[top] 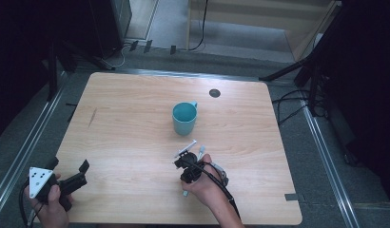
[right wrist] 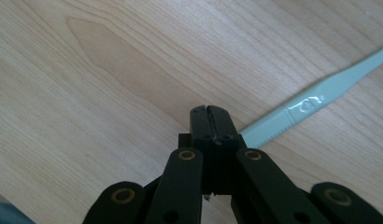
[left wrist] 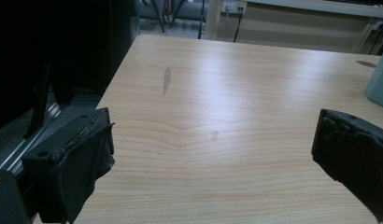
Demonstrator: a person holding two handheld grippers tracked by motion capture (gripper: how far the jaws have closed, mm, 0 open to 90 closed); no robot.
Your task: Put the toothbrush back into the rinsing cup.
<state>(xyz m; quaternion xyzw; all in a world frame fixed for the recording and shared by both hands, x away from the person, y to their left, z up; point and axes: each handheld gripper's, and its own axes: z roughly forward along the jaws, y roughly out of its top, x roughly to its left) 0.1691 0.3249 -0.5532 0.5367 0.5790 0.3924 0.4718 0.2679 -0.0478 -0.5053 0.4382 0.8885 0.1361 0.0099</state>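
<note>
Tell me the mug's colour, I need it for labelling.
Teal; the mug shows best in the high view.

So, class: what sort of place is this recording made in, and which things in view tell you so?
Probably a lab or workshop set up for recording. A bare wooden table stands on a grey floor between metal rails, dark stands flank it, and cables trail to wall sockets.

Leaving most of the worktop (top: pixel 136 137) open: bare wood across the left half and along the far edge. Standing mid-worktop, a teal cup (top: pixel 184 118), blocking a straight path forward from the right gripper (top: pixel 184 156). Lying just beside that gripper, a pale toothbrush (right wrist: pixel 315 100), crowding the near-right patch.
</note>
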